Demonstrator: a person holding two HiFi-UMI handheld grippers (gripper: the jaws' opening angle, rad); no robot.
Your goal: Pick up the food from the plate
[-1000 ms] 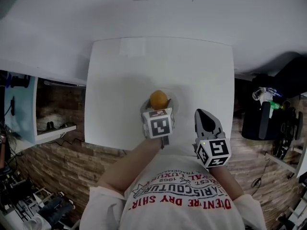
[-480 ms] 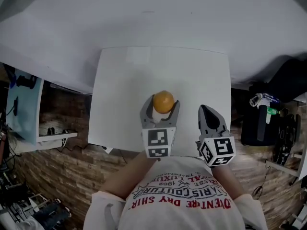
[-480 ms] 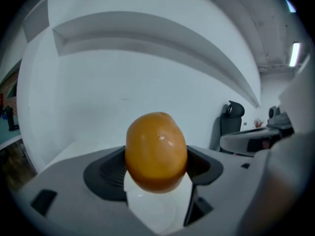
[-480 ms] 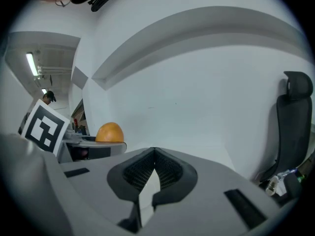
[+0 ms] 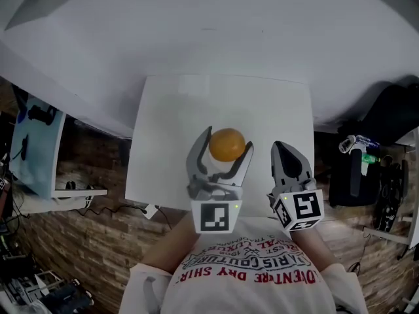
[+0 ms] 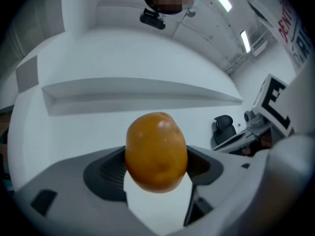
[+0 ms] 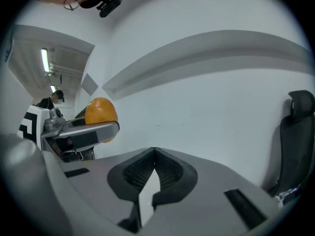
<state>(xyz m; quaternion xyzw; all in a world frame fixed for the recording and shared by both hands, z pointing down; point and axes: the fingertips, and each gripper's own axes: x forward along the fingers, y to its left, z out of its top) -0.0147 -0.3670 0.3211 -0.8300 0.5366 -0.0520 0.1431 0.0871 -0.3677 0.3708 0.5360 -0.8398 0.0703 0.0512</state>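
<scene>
The left gripper (image 5: 228, 141) is clamped, jaws wide apart, on a round orange piece of food (image 5: 226, 145), held in the air over the white table (image 5: 163, 129). The right gripper (image 5: 282, 152), just beside it, has its jaws pressed together on nothing. The left gripper view shows both pads pressing the food's sides. The right gripper view shows it side-on behind the left gripper's jaw, and a black chair (image 7: 297, 132).
</scene>
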